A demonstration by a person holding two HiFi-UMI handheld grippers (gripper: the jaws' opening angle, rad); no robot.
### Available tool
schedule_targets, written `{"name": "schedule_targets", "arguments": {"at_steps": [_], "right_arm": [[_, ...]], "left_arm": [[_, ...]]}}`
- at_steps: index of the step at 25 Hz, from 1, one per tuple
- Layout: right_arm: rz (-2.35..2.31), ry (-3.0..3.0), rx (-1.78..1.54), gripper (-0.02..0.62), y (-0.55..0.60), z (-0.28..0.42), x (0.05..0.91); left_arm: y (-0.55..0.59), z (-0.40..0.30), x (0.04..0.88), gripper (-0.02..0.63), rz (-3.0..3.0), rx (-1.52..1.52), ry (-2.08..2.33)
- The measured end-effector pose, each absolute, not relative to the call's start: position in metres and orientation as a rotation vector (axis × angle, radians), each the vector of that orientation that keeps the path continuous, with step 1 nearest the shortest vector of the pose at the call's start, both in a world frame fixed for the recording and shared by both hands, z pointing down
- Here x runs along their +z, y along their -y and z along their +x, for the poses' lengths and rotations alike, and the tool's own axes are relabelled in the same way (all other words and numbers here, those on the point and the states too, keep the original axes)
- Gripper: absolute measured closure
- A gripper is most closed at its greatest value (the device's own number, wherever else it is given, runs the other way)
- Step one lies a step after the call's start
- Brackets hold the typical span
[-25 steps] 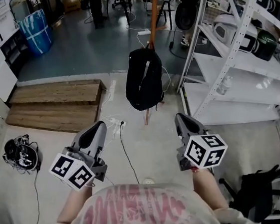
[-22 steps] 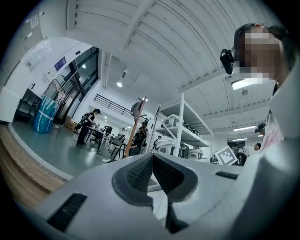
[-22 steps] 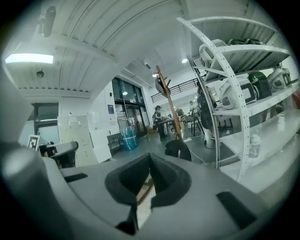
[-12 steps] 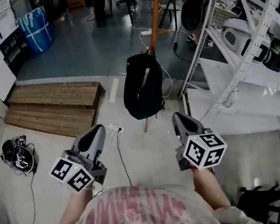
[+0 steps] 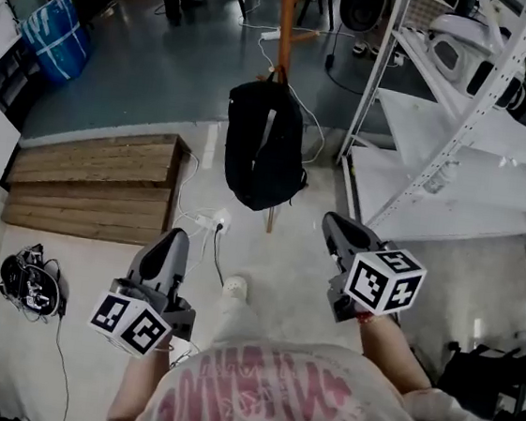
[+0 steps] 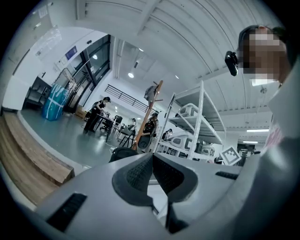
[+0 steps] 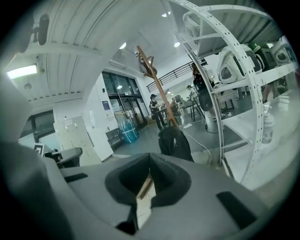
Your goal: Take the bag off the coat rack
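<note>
- Now you are standing short of the white metal shelving (image 5: pixel 456 175) and the coat rack (image 5: pixel 287 19), a slim orange-brown wooden pole; you are needing to step closer before reaching.
- The bag (image 5: pixel 263 148), a soft black backpack, is hanging by its top from that pole, well ahead of both grippers. Lifting its top up and off is looking like the cleanest way.
- Your left gripper (image 5: pixel 171 240) and right gripper (image 5: pixel 334 226) are pointing towards it, jaws pressed fully together and holding nothing; try opening one first.

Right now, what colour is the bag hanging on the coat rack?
Black; the bag shows best in the head view.
</note>
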State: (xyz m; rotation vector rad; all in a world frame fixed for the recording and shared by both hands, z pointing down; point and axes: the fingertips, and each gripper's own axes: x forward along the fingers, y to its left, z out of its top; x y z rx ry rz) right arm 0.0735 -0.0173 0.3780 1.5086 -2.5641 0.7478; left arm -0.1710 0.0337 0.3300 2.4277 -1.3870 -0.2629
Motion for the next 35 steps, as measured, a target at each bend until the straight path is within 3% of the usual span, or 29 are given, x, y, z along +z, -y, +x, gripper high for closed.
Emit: {"name": "schedule_targets", "arguments": {"at_steps": [13, 35], "right_arm": [[1.687, 2.470, 0.830, 0.588, 0.115, 0.085, 0.380], [1.885, 2.420, 0.776, 0.588, 0.281, 0.043, 0.357]], "left_arm": [[0.110, -0.161, 0.318, 0.601, 2.494, -0.253, 1.239], [0.309, -0.205, 0.304, 0.601, 2.569, -0.248, 1.093]]}}
